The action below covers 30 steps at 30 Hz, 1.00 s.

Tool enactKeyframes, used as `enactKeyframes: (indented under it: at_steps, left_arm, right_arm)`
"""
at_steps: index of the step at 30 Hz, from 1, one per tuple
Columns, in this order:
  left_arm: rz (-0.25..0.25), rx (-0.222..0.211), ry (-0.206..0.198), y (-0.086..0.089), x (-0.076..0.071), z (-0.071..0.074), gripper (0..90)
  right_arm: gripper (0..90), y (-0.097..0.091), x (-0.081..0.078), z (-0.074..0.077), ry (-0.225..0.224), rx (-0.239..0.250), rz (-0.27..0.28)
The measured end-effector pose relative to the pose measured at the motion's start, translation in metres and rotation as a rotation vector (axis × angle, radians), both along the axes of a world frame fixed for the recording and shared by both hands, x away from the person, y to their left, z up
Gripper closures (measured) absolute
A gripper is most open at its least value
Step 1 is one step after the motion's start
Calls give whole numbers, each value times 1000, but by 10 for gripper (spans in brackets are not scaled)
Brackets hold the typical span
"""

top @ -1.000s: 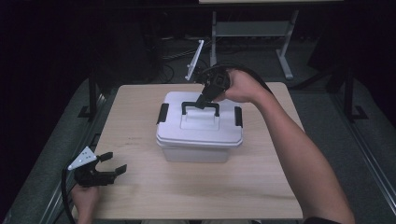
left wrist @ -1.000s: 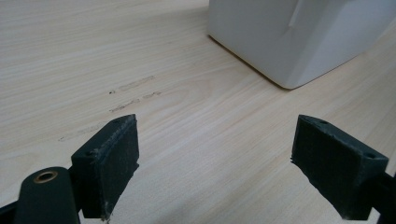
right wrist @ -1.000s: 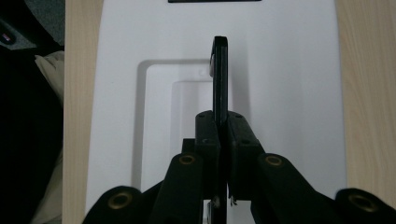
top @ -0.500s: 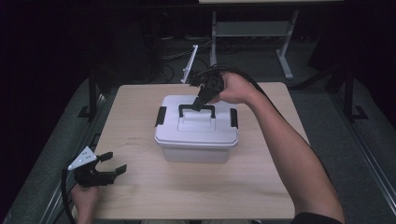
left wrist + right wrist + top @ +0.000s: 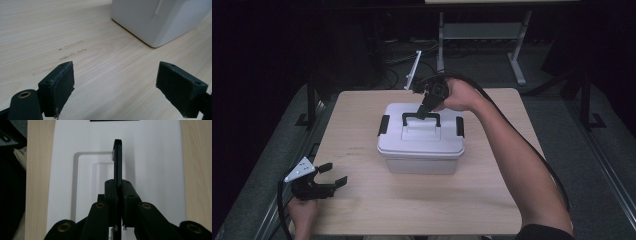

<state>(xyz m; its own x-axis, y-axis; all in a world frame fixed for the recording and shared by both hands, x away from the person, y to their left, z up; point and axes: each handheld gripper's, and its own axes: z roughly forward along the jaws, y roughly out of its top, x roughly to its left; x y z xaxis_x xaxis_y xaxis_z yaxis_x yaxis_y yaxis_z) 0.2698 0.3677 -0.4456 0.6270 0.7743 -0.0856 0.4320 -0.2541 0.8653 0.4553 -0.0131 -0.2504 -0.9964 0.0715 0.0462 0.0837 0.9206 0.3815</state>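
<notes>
Right now the right claw [image 5: 424, 111] is clamped on the black handle [image 5: 421, 118] of the white storage box [image 5: 421, 145]; the right gripper view shows both pads pressed flat against the handle bar [image 5: 118, 165], which stands upright and edge-on between them, above the recessed panel of the lid [image 5: 150, 170]. High view: the box sits near the middle of the wooden surface [image 5: 492, 200], slightly toward the far side, lid on, with a black latch [image 5: 383, 125] at its left end and another latch [image 5: 459, 126] at its right end, both lying flat against the box walls. Right hand [image 5: 459, 95] reaches in from the far right side of the box, forearm running diagonally across the right half of the surface, claw angled down and leftward onto the handle's right portion. Cable [image 5: 532, 150] trails along the arm. Left claw [image 5: 332, 181] is open, jaws spread wide with nothing between them; it hovers low at the near-left corner of the surface, well apart from the box, held by the left hand [image 5: 302, 212], grey three-cornered plate [image 5: 301, 169] on top. Left gripper view: both pads [image 5: 62, 85] apart over bare wood, the box's near lower corner [image 5: 155, 27] ahead and to the right, a few faint scuff marks [image 5: 72, 51] on the wood between claw and box. Whether the box bottom is resting on the surface or just off it can't be told.
</notes>
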Motion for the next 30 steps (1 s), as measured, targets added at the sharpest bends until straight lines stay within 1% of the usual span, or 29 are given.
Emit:
enactKeyframes:
  at_steps: [5,9,16,22,26,30]
  left_arm:
    - [1,-3,-1,0,0,0,143]
    - [2,-3,-1,0,0,0,143]
    - [2,-1,0,0,0,0,143]
    - [2,-1,0,0,0,0,143]
    - [3,-4,2,0,0,0,143]
    - [2,-2,1,1,0,0,143]
  right_arm:
    - [844,1,2,-3,9,-7,1]
    - [844,1,3,-6,3,-6,7]
    - [844,0,6,-11,16,-5,-2]
    - [842,1,7,-12,14,-4,7]
    - [841,1,7,-12,21,-2,6]
    - [839,1,7,-13,24,-11,5]
